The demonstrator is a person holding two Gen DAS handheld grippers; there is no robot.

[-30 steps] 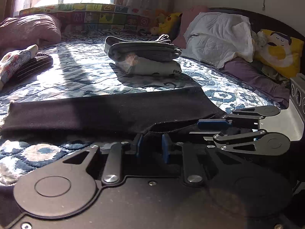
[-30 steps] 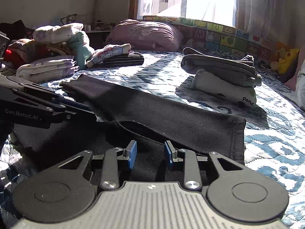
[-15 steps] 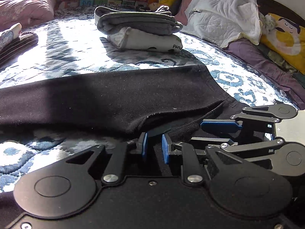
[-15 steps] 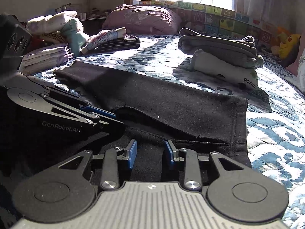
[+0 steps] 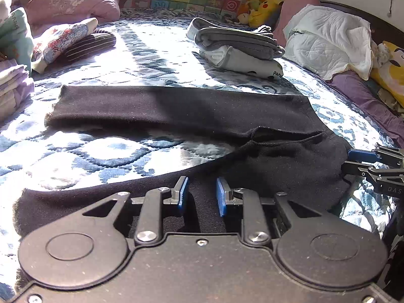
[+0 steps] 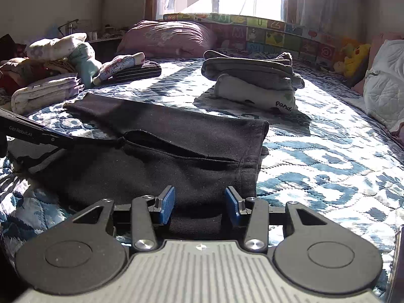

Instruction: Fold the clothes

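Black trousers (image 5: 192,111) lie flat on the blue-and-white quilt, one leg stretched across the far side and the other running left under my left gripper (image 5: 200,197). That gripper hovers low over the near leg, fingers apart, with cloth beneath the gap. In the right wrist view the trousers (image 6: 176,131) show their waistband end, and my right gripper (image 6: 199,208) stands open around its near corner. The right gripper (image 5: 353,161) shows at the right edge of the left wrist view. The left gripper (image 6: 73,139) reaches in from the left by the crotch seam.
A folded stack of grey and white clothes (image 5: 237,48) sits behind the trousers. Unfolded garments and folded piles (image 6: 45,91) lie at the left. Pillows and a white quilted blanket (image 5: 328,40) line the right side, with a pink pillow (image 6: 171,38) under the window.
Both cameras have pulled back, so more of the trousers shows. The two grippers have moved apart. The right gripper's fingers stand wider than before.
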